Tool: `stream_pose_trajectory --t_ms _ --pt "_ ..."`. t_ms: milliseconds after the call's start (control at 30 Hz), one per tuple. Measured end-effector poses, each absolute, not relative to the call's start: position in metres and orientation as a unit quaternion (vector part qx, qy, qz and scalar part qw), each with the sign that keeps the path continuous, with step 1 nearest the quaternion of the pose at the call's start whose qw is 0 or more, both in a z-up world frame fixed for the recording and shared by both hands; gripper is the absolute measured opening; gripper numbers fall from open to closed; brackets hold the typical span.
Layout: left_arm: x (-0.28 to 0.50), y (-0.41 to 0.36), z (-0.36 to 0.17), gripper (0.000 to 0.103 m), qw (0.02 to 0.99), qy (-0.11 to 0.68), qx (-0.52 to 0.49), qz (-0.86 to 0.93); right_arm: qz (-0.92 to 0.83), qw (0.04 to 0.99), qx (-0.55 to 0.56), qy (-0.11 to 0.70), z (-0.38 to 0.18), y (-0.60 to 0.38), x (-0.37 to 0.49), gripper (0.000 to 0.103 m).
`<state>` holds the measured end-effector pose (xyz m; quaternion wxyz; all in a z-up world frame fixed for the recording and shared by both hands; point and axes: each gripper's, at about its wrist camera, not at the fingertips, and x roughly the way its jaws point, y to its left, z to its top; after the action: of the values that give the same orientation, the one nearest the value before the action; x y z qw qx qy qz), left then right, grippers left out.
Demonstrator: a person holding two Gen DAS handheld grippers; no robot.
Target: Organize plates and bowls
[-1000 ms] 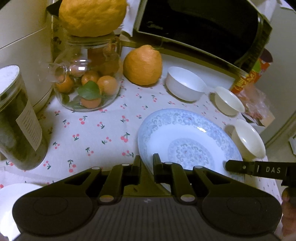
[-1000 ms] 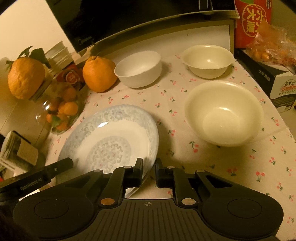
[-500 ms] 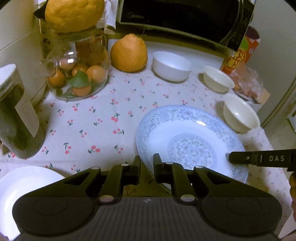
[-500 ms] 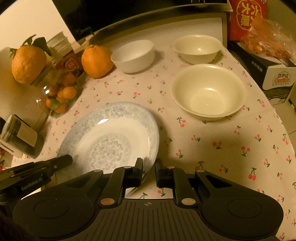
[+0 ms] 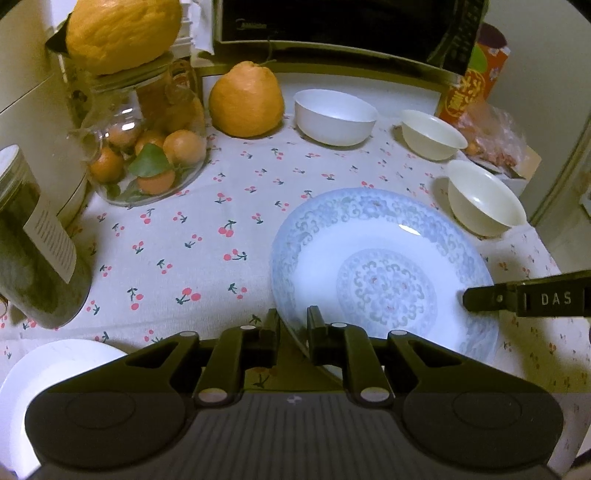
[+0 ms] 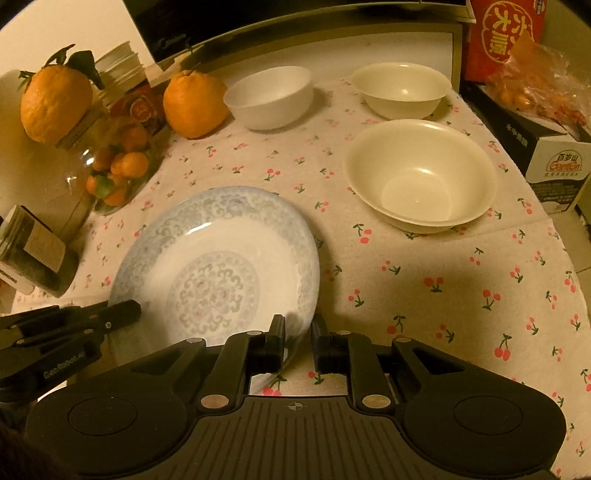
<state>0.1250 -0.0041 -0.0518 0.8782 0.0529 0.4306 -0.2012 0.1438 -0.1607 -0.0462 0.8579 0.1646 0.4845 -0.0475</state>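
Note:
A blue-patterned plate [image 5: 384, 266] is held off the cherry-print tablecloth, gripped at opposite edges. My left gripper [image 5: 291, 332] is shut on its left rim; my right gripper [image 6: 298, 338] is shut on its right rim [image 6: 221, 266]. A plain white plate [image 5: 40, 373] lies at the lower left of the left wrist view. Three bowls stand on the cloth: a white one [image 6: 269, 96] at the back, a cream one [image 6: 402, 88] at the back right, and a larger cream one [image 6: 419, 173] nearer.
A glass jar of small oranges [image 5: 147, 147] with a large citrus on its lid, a loose large orange [image 5: 245, 99], a dark jar [image 5: 33, 251], a microwave [image 5: 332, 22] behind, a red box [image 6: 506, 33] and cartons at right. The table's edge [image 6: 569, 258] is at right.
Both grippers have lifted and drawn back with the plate between them; the bowls and jar look farther away, and the white plate has come into the left wrist view.

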Motion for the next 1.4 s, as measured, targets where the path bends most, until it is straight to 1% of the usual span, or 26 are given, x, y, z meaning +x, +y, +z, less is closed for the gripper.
stream_pose_trajectory --t_ms 33,67,100,133,167,200,233,267,300,333,367,400,433,467,533,567,633,933,1400 --pt "0.125 -0.005 -0.052 0.021 0.879 0.430 0.056 -0.200 -0.047 0.857 0.164 0.486 -0.046 -0.161 0.144 0.018" --pt "0.124 -0.006 -0.051 0.029 0.879 0.429 0.060 -0.200 -0.045 0.856 0.164 0.488 -0.045 -0.161 0.145 0.019" --pt "0.123 -0.006 -0.051 0.033 0.879 0.428 0.062 -0.200 -0.043 0.856 0.165 0.488 -0.044 -0.161 0.145 0.022" --pt "0.123 -0.006 -0.050 0.037 0.880 0.426 0.062 -0.201 -0.042 0.856 0.168 0.487 -0.043 -0.162 0.144 0.030" --pt "0.122 -0.005 -0.049 0.041 0.880 0.425 0.062 -0.202 -0.042 0.856 0.169 0.486 -0.043 -0.162 0.144 0.035" --pt "0.122 -0.006 -0.048 0.044 0.880 0.425 0.062 -0.203 -0.042 0.856 0.171 0.485 -0.041 -0.162 0.144 0.046" --pt "0.121 -0.005 -0.047 0.052 0.880 0.423 0.062 -0.205 -0.041 0.857 0.174 0.484 -0.040 -0.163 0.143 0.058" --pt "0.120 -0.005 -0.046 0.063 0.880 0.422 0.063 -0.207 -0.041 0.857 0.177 0.482 -0.039 -0.163 0.141 0.064" --pt "0.118 -0.005 -0.044 0.067 0.881 0.421 0.064 -0.207 -0.041 0.858 0.181 0.479 -0.038 -0.164 0.140 0.071" --pt "0.116 -0.005 -0.042 0.075 0.881 0.420 0.065 -0.207 -0.039 0.859 0.183 0.477 -0.036 -0.164 0.139 0.076" --pt "0.114 -0.004 -0.040 0.082 0.882 0.418 0.066 -0.209 -0.037 0.859 0.183 0.476 -0.034 -0.164 0.138 0.078" --pt "0.112 -0.004 -0.037 0.086 0.882 0.416 0.066 -0.210 -0.034 0.859 0.182 0.477 -0.033 -0.164 0.138 0.081" --pt "0.110 -0.003 -0.035 0.093 0.883 0.413 0.066 -0.210 -0.030 0.859 0.181 0.477 -0.031 -0.164 0.138 0.085" --pt "0.107 -0.002 -0.032 0.096 0.885 0.410 0.065 -0.211 -0.023 0.860 0.180 0.476 -0.029 -0.163 0.137 0.087" --pt "0.102 0.000 -0.026 0.100 0.886 0.406 0.062 -0.213 -0.011 0.865 0.176 0.469 -0.024 -0.162 0.133 0.094" --pt "0.098 0.002 -0.024 0.102 0.887 0.405 0.059 -0.214 -0.006 0.868 0.173 0.466 -0.022 -0.160 0.131 0.095" --pt "0.093 0.006 -0.021 0.102 0.887 0.406 0.053 -0.215 0.006 0.872 0.167 0.460 -0.019 -0.158 0.126 0.098" --pt "0.062 0.029 -0.023 0.103 0.878 0.428 0.046 -0.210 0.036 0.876 0.155 0.456 -0.014 -0.151 0.104 0.100" --pt "0.014 0.052 -0.020 0.102 0.867 0.437 0.040 -0.236 0.057 0.874 0.131 0.465 -0.023 -0.140 0.069 0.100"
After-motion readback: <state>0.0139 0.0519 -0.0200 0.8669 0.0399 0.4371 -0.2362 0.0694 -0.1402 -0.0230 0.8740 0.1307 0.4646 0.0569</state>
